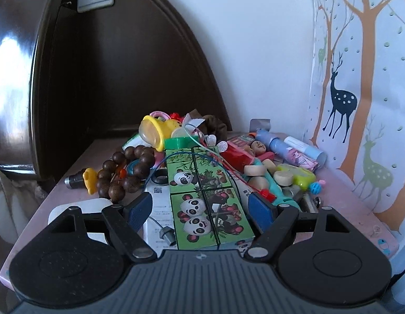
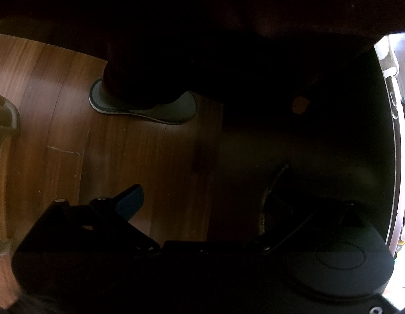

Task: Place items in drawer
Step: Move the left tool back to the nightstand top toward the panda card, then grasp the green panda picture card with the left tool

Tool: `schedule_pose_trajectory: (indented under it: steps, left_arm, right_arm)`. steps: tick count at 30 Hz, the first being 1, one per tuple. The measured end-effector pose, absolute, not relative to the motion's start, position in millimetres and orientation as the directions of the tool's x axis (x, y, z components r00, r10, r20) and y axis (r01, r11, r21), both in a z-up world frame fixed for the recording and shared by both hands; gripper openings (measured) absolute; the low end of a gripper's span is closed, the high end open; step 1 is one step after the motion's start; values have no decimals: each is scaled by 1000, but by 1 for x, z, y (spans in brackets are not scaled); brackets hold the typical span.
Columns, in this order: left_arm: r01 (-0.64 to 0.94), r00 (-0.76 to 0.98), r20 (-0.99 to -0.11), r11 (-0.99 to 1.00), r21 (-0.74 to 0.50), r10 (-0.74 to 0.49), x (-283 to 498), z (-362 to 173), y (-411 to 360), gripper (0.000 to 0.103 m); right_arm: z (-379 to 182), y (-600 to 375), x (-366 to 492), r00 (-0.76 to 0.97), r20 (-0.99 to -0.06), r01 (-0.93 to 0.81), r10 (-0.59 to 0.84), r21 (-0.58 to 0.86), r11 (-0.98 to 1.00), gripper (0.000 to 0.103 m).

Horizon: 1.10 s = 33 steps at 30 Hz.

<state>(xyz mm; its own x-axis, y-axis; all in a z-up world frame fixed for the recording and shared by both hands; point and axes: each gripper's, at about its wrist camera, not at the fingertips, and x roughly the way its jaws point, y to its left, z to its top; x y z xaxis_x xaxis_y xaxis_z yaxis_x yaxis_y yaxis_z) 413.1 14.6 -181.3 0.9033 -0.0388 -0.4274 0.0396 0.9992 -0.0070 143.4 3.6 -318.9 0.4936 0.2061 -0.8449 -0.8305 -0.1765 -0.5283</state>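
The left gripper (image 1: 202, 206) points slightly downward over a cluttered pink tabletop (image 1: 359, 209), its blue pads (image 1: 141, 206) spread wide on either side of a green panda box (image 1: 202, 196). Neither pad presses the box; a gap shows at each side. The box lies flat among the clutter, its long side running away from the camera, with a thin blue cord (image 1: 192, 157) looped across its top.

Left of the box sit a string of brown beads (image 1: 124, 170), a yellow cup (image 1: 154, 130) tipped on its side and printed paper (image 1: 160, 201). To the right, a red pack (image 1: 236, 151), a teal toy (image 1: 273, 183) and a blue tube (image 1: 278, 144) crowd close, leaving little room beside the right pad. A dark headboard (image 1: 110, 65) rises behind the pile; a deer-print curtain (image 1: 359, 91) hangs along the table's right edge. Bare tabletop shows only at the far left and near right corners.

The right gripper (image 2: 199, 201) tilts steeply toward a wood floor (image 2: 58, 91), beside a slipper (image 2: 150, 107). One blue pad (image 2: 131, 201) is visible; the other side is lost in shadow, so its spread cannot be told. Dark furniture (image 2: 307, 130) fills the right of that view.
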Motion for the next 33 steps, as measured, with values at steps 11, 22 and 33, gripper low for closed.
schedule_pose_trajectory:
  steps: [11,22,33]
  left_arm:
    - [67,889,-453,998,-15,-66,425,-186,17,62]
    - [138,855,-490,985,-104,-171,408,-179,32,58]
    - [167,827,-514,973,-161,-227,369,-172,47,58]
  right_arm:
    - [-321,4,142,495,-842,-824,215,-533,-191,103]
    - [-321,4,143,493,-844,-825,213,-531,-192,103]
    - [-321,3,143,491,-846,-825,205,-528,-203,103]
